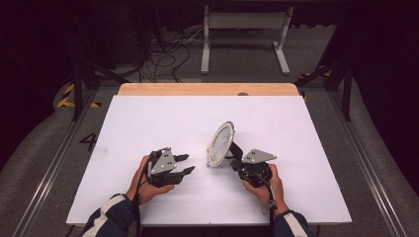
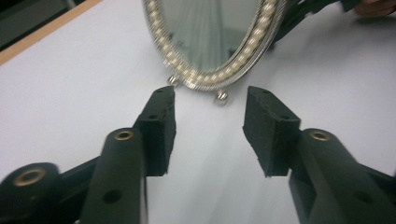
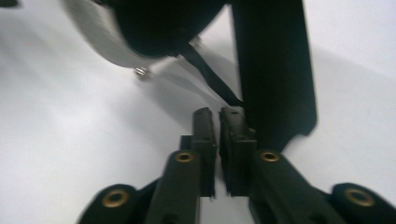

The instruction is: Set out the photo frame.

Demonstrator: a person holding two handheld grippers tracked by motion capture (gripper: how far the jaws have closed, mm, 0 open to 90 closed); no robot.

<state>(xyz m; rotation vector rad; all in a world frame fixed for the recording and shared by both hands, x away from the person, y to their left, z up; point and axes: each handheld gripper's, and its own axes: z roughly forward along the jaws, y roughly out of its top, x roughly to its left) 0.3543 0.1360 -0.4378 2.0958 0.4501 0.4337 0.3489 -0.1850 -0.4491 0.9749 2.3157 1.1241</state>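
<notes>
— Table (image 1: 148, 123) first: what is it like?

— White sheet over a wooden top; a strip of bare wood (image 1: 207, 89) shows along the far edge. Beyond it, grey floor, a tangle of black cables (image 1: 165, 57), a white metal frame (image 1: 245, 37), and dark surroundings. Yellow-and-black tape (image 1: 66, 96) marks the floor at the left.

— And what stands on the sheet?

— An oval mirror (image 1: 220, 144) with a beaded silver rim, upright on small ball feet (image 2: 221, 96), near the middle, slightly toward the person's side.

— The left gripper (image 1: 183, 164)?

— Held just left of the mirror, pointing at it. Its jaws are spread wide with only bare sheet between the pads (image 2: 161, 128); they touch nothing, and the mirror's lower rim sits just past their tips.

— The right gripper (image 3: 218, 116)?

— Behind the mirror, at its back. The jaws are drawn nearly together with a thin gap. The mirror's black rear stand (image 3: 275, 70) rises just beside the right-hand pad, and a thin black strap (image 3: 210, 77) runs down toward the tips. Whether anything is pinched between them, I cannot tell.
</notes>
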